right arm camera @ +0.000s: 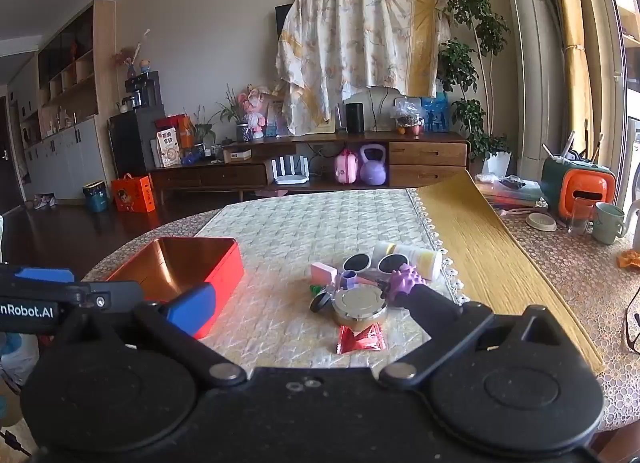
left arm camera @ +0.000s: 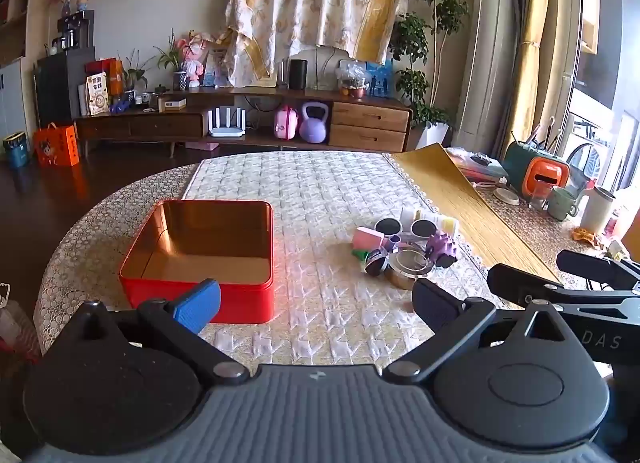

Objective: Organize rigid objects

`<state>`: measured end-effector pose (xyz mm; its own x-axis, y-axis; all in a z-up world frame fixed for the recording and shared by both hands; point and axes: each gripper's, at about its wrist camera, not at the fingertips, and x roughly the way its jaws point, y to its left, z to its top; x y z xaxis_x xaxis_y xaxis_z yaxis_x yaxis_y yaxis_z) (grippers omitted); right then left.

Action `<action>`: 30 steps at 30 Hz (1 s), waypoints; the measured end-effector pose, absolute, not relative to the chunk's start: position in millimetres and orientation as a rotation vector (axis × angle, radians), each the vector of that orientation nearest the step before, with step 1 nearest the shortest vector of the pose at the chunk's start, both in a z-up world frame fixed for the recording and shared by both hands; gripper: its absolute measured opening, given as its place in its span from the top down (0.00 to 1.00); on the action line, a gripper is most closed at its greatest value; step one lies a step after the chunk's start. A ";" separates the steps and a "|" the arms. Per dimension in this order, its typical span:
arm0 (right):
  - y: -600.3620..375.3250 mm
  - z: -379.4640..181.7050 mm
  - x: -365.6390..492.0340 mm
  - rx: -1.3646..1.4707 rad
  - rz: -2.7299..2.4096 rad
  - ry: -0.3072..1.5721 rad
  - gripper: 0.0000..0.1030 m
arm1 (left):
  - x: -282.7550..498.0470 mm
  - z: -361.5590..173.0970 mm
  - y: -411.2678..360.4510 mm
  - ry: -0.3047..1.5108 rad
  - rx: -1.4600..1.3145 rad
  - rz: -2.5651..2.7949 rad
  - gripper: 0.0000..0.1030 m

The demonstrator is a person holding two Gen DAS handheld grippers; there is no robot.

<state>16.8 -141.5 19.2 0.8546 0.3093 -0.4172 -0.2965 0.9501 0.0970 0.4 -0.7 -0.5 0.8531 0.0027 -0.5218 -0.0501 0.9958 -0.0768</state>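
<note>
The small things are lying in a tight pile (right arm camera: pixel 372 279) at my right gripper's (right arm camera: pixel 310 311) twelve o'clock, and the red tin (left arm camera: pixel 200 259) is sitting empty at ten o'clock. If I am reaching for the round tin (right arm camera: pixel 359 305), my finger is perhaps knocking the purple spiky ball (right arm camera: pixel 404 281) away. Both grippers are hovering low and level, the left gripper (left arm camera: pixel 316 303) too, fingers wide apart, holding nothing.

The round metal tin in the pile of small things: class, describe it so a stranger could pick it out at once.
Start at the red box on the quilted table cover. To its right lies a pile of small items. At the pile's near edge is the round metal tin, low and gold-sided with a flat silvery lid, larger than the purple spiky ball beside it.
</note>
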 end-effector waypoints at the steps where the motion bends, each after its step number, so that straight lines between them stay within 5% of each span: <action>1: -142.2 20.3 16.8 0.030 0.316 0.444 0.00 | 0.1 -0.9 -1.0 0.552 -0.086 0.027 0.00; 30: -144.4 21.4 16.5 0.049 0.357 0.448 0.01 | 0.4 3.1 -0.6 0.560 -0.105 0.031 0.00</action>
